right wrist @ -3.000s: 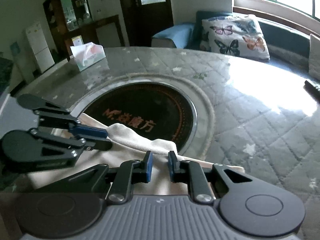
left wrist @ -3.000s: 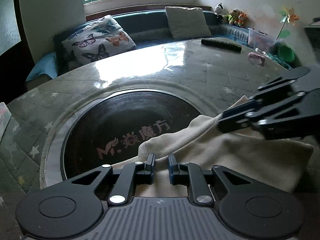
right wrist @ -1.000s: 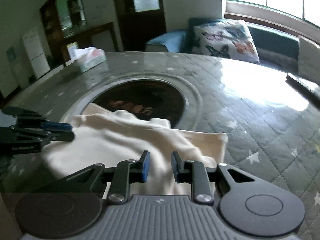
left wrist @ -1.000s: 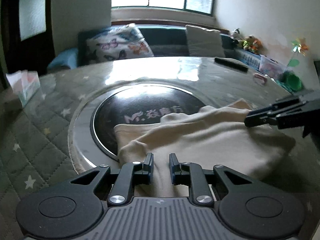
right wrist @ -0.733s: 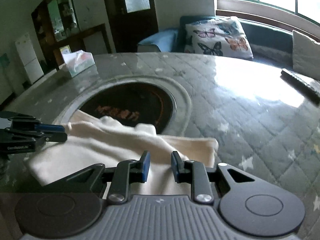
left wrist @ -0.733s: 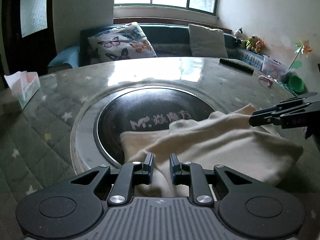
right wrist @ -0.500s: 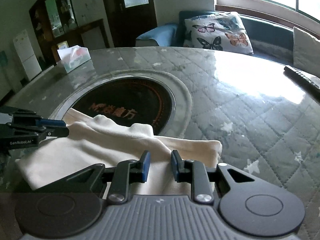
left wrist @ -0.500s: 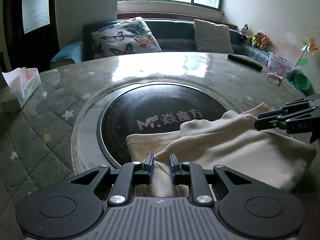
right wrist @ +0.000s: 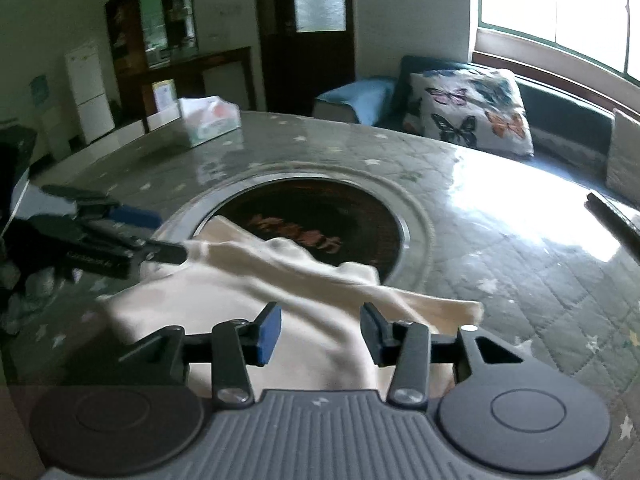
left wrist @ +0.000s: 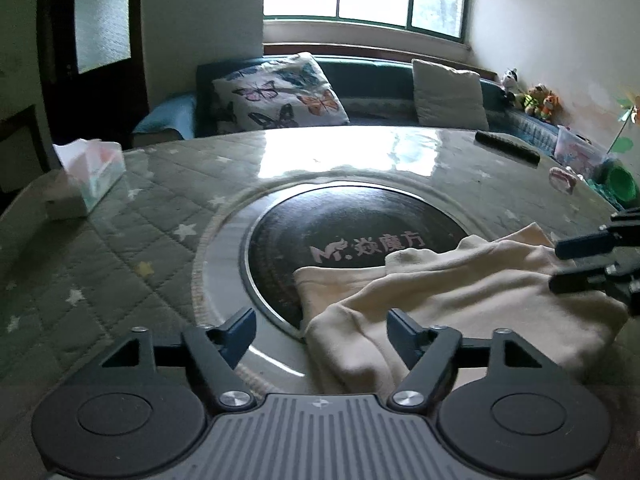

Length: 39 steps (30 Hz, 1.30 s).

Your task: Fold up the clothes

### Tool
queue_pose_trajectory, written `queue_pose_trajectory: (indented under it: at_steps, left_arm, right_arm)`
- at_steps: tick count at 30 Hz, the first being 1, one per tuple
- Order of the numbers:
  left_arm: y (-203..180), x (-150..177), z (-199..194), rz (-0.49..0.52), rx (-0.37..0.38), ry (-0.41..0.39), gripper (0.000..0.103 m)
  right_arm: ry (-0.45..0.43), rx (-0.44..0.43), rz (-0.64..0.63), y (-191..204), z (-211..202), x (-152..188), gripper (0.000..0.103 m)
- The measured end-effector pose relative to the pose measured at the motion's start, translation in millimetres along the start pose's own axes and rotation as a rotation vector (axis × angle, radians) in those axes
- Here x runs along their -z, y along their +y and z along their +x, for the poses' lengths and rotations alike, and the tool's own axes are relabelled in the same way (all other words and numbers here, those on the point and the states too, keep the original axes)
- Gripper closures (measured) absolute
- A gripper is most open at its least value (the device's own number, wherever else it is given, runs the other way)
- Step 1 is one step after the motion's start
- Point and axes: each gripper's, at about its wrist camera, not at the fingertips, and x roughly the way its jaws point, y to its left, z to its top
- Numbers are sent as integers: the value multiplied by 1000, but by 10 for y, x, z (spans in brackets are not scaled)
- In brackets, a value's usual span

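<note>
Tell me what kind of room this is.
Most likely a home living or dining room: a sofa with a butterfly cushion under the window, a quilt-covered round table, and a fridge beside cabinets.

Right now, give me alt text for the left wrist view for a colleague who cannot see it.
The left gripper is open above the near edge of a folded cream garment on a quilted round table. The right gripper, also open, reaches in from the right. A tissue box sits far left.

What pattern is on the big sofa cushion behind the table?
Butterflies in pink, orange and dark tones on white: the cushion shows best in the left wrist view.
</note>
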Motion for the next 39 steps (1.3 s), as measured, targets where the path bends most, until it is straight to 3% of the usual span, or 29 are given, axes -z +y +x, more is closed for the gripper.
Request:
queue_pose_trajectory:
  at_steps: [5, 12, 20, 27, 33, 37, 39]
  left_arm:
    - [111, 44, -140, -27, -33, -23, 6]
    - [264, 108, -308, -69, -73, -44, 1]
    - [415, 181, -338, -158, -93, -6, 0]
    - [467, 211, -341, -247, -37, 21, 0]
    - [496, 201, -301, -358, 58, 52, 0]
    - [502, 198, -243, -420, 127, 79, 1]
    - [510, 210, -209, -455, 159, 96, 1]
  right_arm:
    - [2, -18, -78, 287, -37, 31, 50]
    - [13, -56, -195, 695, 1, 69, 47]
    - [22, -99, -345, 1132, 67, 114, 47]
    - [4, -106, -500, 1544, 190, 160, 47]
    - [-9, -64, -636, 1837, 324, 244, 53]
    - [-2, -37, -653, 1880, 377, 268, 79]
    - [-2, -40, -618, 1828, 364, 229, 84]
